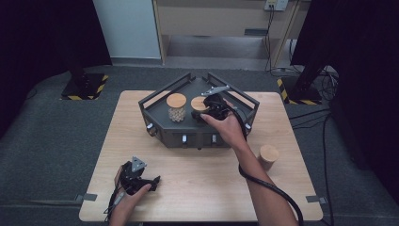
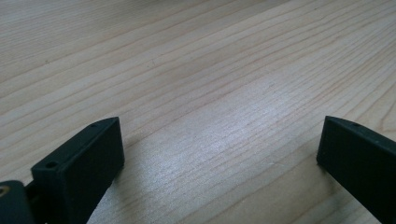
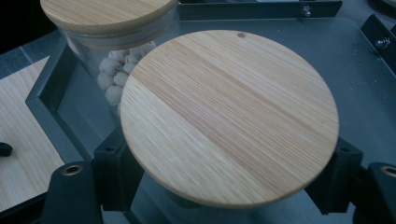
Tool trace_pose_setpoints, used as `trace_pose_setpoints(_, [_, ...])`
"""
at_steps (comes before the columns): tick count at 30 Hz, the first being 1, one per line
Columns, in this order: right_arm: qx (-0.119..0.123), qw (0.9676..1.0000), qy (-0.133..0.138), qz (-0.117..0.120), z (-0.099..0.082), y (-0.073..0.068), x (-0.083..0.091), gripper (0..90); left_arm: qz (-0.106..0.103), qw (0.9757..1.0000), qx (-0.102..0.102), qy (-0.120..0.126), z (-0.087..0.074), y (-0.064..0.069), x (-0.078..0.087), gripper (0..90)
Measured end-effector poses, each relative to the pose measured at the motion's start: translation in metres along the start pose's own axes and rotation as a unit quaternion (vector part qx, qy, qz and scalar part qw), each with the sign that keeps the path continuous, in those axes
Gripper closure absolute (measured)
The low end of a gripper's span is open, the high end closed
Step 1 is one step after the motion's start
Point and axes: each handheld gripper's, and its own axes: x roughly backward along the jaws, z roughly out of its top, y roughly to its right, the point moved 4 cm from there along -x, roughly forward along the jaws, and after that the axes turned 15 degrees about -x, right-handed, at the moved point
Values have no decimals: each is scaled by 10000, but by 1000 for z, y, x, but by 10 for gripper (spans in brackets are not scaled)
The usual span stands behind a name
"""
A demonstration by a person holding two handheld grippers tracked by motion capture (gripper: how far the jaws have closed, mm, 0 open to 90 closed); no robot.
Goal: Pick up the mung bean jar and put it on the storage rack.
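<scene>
A glass jar with a round wooden lid stands inside the dark grey tray, and my right gripper is shut on it just below the lid. In the high view that jar is in the tray's middle, with the right gripper coming at it from the front. Beside it stands a second lidded jar holding small white balls. My left gripper rests low over the wooden table near the front left. It is open, with nothing between its fingers.
A third wooden-lidded jar stands on the table to the right of the tray. The tray has raised rails around its back and sides. Black cables trail from both grippers toward the table's front edge.
</scene>
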Motion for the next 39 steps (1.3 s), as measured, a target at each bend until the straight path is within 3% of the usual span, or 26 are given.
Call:
trace_pose_setpoints(26, [86,9999,94,-43,-5,-2,-1,254,1,10000,0,-1,0,0,0,0])
trace_pose_setpoints(32, [20,9999,121,13,-5,-2,2,146,1,10000,0,-1,0,0,0,0])
trace_pose_setpoints(39, [202,9997,100,1,-7,-6,13,68,1,10000,-2,-3,0,0,0,0])
